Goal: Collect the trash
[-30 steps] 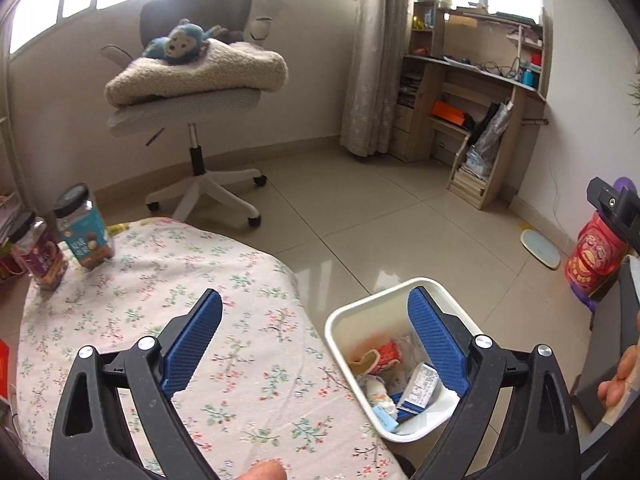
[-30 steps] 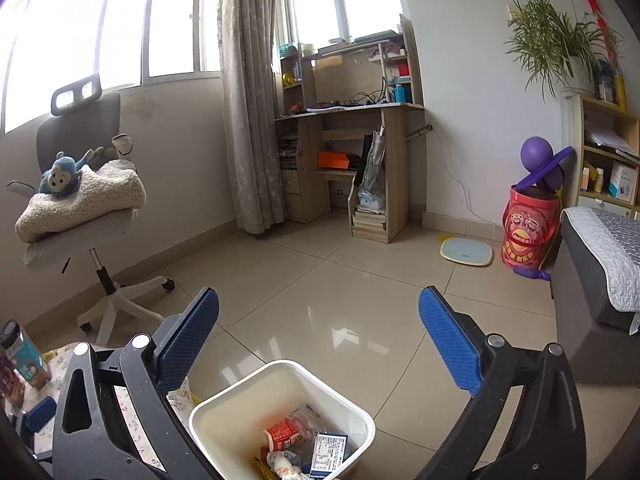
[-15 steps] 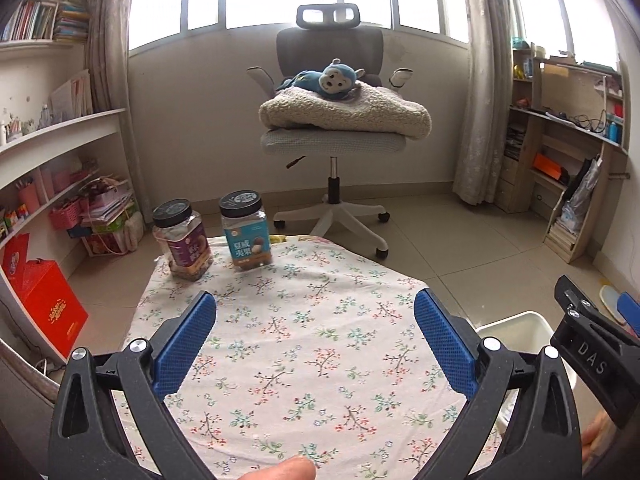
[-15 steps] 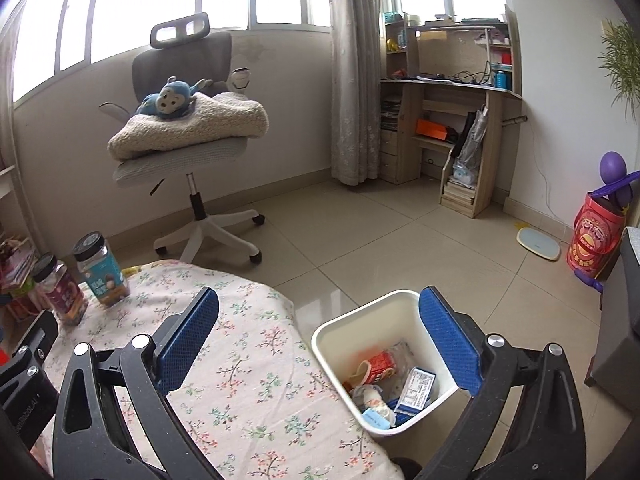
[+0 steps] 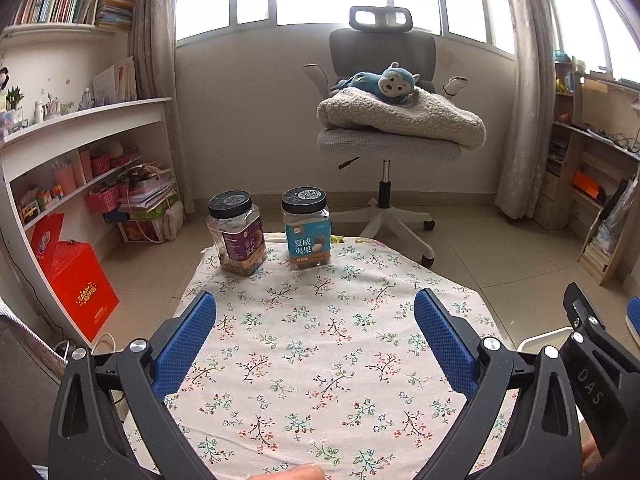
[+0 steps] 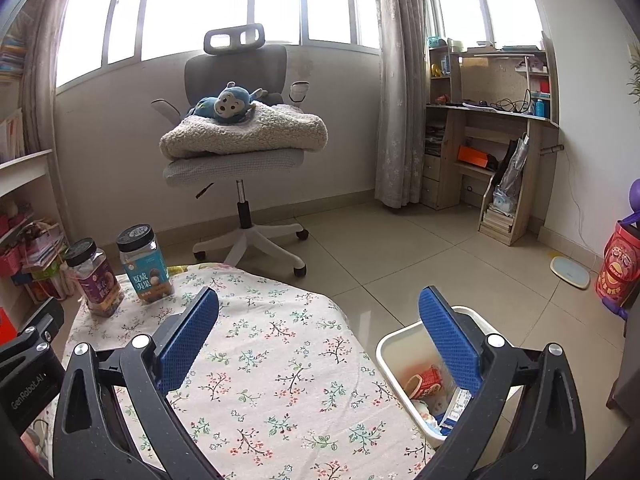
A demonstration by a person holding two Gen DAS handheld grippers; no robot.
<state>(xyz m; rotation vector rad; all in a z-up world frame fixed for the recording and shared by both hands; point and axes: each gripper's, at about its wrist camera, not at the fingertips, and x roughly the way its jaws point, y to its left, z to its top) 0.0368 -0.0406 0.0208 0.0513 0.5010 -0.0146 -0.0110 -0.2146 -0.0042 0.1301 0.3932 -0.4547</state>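
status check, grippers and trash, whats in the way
Left gripper and right gripper open, empty, over the floral tablecloth. Trash sits in the white bin beside the table. Only two jars on the cloth, far edge; nothing blocking.

A white, square plastic waste bin point(image 6: 390, 346) stands upright on the tiled floor, just beside the right edge of a low table covered with a floral cloth point(image 6: 280, 380). Its rim sits lower than the tabletop. Inside lies a small heap of trash: a crumpled red and white carton point(image 6: 426, 380) on its side nearest the table, a blue and white printed packet point(image 6: 454, 408) leaning toward the far wall, and pale crumpled wrappers point(image 6: 424, 410) below them. From the left wrist camera only a corner of the bin's rim point(image 5: 540, 338) shows.
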